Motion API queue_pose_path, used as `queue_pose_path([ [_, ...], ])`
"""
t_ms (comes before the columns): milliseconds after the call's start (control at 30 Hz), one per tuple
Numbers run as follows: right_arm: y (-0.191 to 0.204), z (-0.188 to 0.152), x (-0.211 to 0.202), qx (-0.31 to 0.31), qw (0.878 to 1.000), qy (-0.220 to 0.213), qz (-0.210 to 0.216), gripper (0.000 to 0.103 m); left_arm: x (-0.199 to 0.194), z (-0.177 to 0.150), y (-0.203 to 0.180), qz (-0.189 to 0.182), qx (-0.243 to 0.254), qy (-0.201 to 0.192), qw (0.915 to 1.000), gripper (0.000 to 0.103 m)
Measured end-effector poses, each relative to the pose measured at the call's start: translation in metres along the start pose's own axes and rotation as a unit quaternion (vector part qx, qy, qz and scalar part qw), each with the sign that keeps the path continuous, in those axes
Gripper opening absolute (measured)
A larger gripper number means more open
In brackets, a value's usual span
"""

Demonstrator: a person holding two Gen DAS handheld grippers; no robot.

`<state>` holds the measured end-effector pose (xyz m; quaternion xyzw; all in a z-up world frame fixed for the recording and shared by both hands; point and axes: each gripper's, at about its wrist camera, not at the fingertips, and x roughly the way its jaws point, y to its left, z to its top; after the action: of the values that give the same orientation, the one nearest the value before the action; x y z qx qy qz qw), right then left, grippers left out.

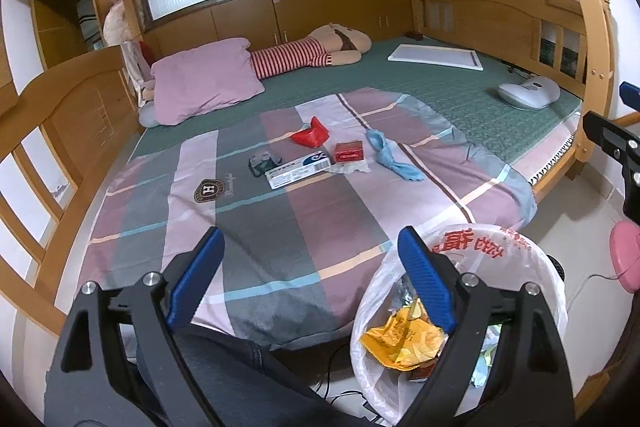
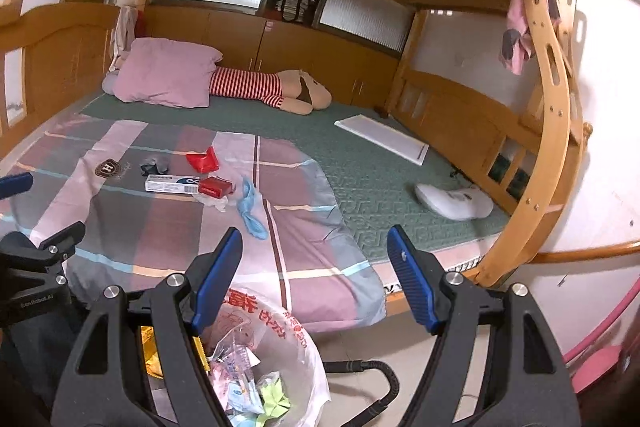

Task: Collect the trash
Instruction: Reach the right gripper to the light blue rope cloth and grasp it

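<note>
The left claw (image 1: 310,279) is held with its two blue-padded fingers (image 1: 196,283) spread wide apart and nothing between them, black arms angling down toward the camera. The right claw (image 2: 314,279) is posed the same way, its blue pads (image 2: 414,287) splayed and holding nothing. Each claw shows at the edge of the other's view: the right one at the far right of the left wrist view, the left one at the far left of the right wrist view.
</note>
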<state>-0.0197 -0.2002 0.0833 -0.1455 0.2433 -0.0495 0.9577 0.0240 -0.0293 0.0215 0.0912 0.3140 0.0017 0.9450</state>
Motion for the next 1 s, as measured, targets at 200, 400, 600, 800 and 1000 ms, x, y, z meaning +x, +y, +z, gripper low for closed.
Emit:
queue_pose_path([
  [200,0.033,0.009,-0.004,-0.041,0.999,-0.022,0.006,0.078,0.011,-0.004,0.021,0.020,-0.024,0.012,0.9994,0.089],
  [400,0.053,0.019,0.036,-0.040,0.994,-0.004,0.103,0.083,0.043,-0.006,0.061,0.047,-0.054,0.030,0.9970,0.090],
  [600,0.012,0.020,0.184,0.098,0.971,0.148,0.159,0.083,0.099,0.008,0.155,0.073,-0.197,0.054,0.9762,0.090],
  [800,0.008,0.014,0.294,0.175,0.939,0.236,0.178,0.083,0.202,0.038,0.199,0.054,-0.268,0.080,0.9587,0.090],
  [1000,0.019,0.003,0.353,0.218,0.923,0.282,0.147,0.083,0.320,0.043,0.225,0.049,-0.379,0.163,0.9096,0.090],
])
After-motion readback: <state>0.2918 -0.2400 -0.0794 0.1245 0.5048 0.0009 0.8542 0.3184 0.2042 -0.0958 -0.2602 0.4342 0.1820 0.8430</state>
